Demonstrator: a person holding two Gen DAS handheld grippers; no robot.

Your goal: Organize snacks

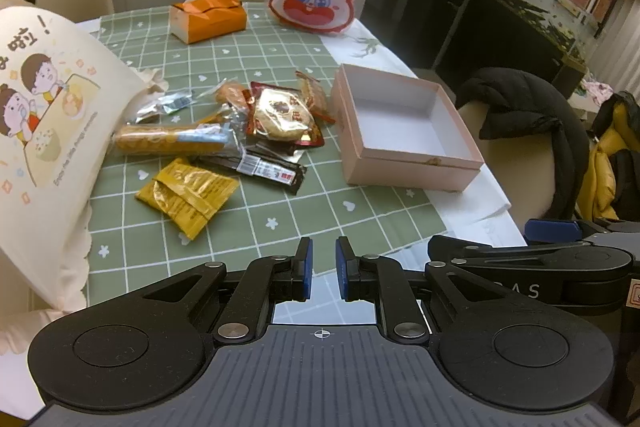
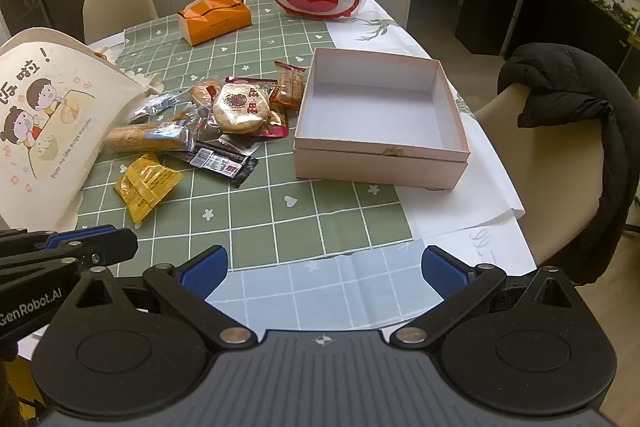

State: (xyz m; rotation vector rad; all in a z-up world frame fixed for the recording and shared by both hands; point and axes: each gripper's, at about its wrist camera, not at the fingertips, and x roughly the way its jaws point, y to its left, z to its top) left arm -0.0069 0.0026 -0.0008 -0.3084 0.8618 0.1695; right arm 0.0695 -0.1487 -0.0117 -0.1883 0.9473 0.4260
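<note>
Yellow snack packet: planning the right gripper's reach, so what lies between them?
Only bare checked tablecloth lies between the right gripper and the yellow snack packet, seen in the right wrist view.

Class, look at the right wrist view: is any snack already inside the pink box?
No, the pink box shows only its bare white floor.
</note>
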